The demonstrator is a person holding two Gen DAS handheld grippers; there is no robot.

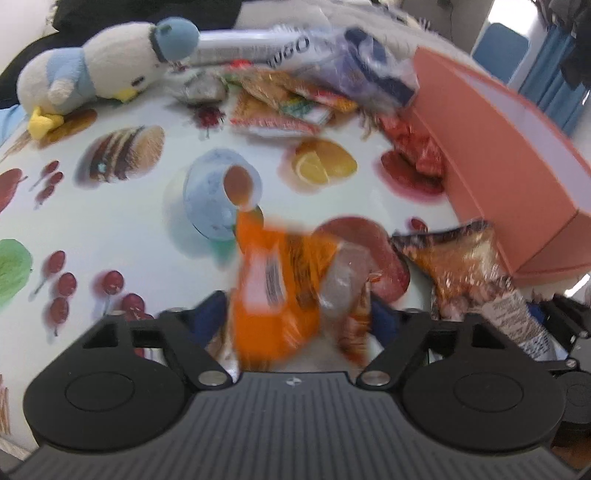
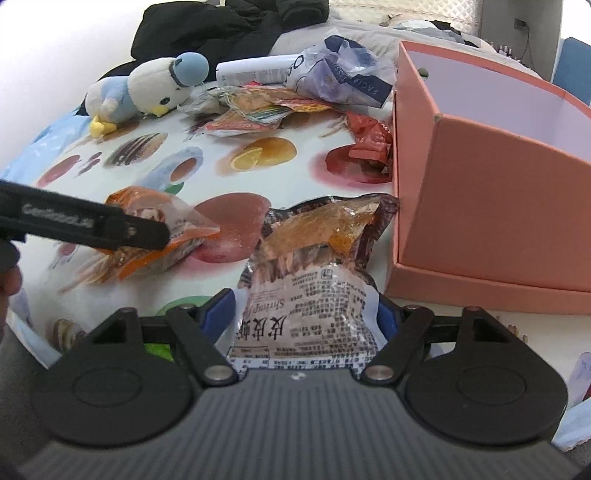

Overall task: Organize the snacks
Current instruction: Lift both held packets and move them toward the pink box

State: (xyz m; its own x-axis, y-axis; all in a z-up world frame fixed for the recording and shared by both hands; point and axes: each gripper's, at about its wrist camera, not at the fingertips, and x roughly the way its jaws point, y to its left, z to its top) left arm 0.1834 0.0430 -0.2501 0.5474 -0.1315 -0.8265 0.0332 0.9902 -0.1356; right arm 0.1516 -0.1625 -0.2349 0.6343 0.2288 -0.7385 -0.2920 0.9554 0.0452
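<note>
Left hand-held gripper [image 1: 295,314] grips an orange packet [image 1: 273,288]; right hand-held gripper [image 2: 306,314] grips a shrimp bag [image 2: 310,295], box [image 2: 480,206] at two o'clock.

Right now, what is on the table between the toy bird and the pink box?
A heap of snack packets and a crinkly plastic bag lie between the toy bird and the pink box, clearest in the right view.

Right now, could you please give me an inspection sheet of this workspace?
Surface: food-print cloth over the table.
Job's things: pink box at right, open; orange pack between left tongs; shrimp pack between right tongs; snack pile at back.
Clutter: plush bird, tissue pack.
Tongs: whether either pair presses its pack cannot be told.
Cables: nothing seen.
Surroundings: dark clothes behind.
</note>
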